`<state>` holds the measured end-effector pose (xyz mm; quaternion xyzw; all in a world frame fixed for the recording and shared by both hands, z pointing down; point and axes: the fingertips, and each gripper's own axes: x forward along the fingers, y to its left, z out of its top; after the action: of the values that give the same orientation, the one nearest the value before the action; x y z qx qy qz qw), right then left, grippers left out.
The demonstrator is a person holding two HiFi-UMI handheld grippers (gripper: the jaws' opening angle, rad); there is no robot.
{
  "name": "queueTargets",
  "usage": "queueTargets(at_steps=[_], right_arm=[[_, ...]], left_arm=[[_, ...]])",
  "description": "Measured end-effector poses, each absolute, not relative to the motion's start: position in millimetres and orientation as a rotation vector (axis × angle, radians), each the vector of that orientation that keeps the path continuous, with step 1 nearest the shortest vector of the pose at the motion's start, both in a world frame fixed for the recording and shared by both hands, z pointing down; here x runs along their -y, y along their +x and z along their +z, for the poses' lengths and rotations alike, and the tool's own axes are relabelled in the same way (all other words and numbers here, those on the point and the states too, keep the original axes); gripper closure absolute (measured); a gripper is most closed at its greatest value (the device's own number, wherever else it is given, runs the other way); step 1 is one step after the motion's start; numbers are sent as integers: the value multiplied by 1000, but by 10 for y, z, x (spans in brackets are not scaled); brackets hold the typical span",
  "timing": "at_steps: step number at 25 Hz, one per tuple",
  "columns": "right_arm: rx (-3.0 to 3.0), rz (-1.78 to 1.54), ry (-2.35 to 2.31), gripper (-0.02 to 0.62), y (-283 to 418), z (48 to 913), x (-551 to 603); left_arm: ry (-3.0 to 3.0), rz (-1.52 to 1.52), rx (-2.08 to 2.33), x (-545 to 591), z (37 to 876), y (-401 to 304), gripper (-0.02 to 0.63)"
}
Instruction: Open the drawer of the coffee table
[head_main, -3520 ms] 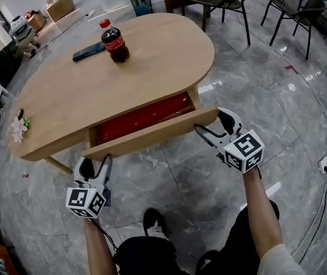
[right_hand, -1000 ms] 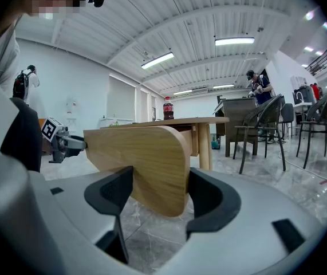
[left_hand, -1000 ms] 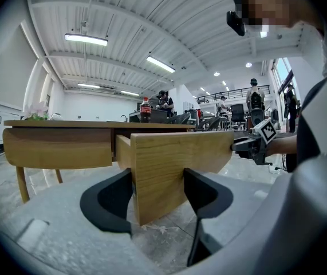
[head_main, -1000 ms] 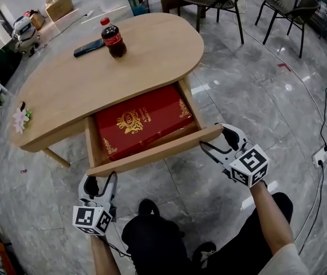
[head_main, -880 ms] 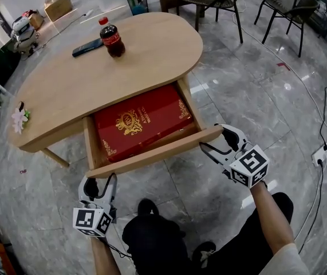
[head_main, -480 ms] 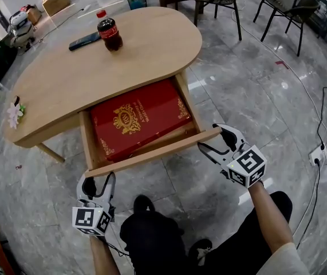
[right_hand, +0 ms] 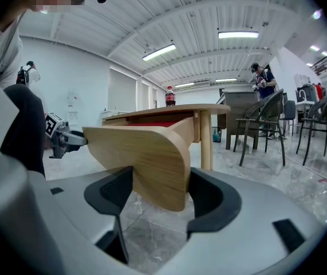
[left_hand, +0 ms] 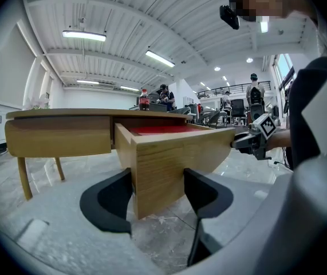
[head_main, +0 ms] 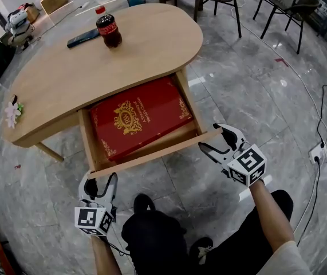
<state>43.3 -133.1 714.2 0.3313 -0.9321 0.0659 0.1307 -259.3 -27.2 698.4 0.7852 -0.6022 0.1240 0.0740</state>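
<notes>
the pale wooden drawer [head_main: 152,156] stood open on the near side of the oval, wood-grain surface [head_main: 66,79], with a flat red box [head_main: 137,116] printed in gold lying inside. the left claw [head_main: 100,181] was clamped on the squared left end of its front, the right claw [head_main: 212,139] on the rounded right end.

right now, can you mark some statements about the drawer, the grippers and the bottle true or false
1. The drawer is open with a red box inside. True.
2. The left gripper is empty. False: it is shut on the drawer's left end.
3. The right gripper is shut on the drawer's right end. True.
4. The cola bottle lies on its side. False: it stands upright on the coffee table.
</notes>
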Motion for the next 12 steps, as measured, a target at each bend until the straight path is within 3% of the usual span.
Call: queueTargets(at_steps=[12], right_arm=[[2723, 192, 947, 276, 415, 7203, 1342]], left_arm=[[2368, 374, 1793, 295, 7054, -2606, 336]])
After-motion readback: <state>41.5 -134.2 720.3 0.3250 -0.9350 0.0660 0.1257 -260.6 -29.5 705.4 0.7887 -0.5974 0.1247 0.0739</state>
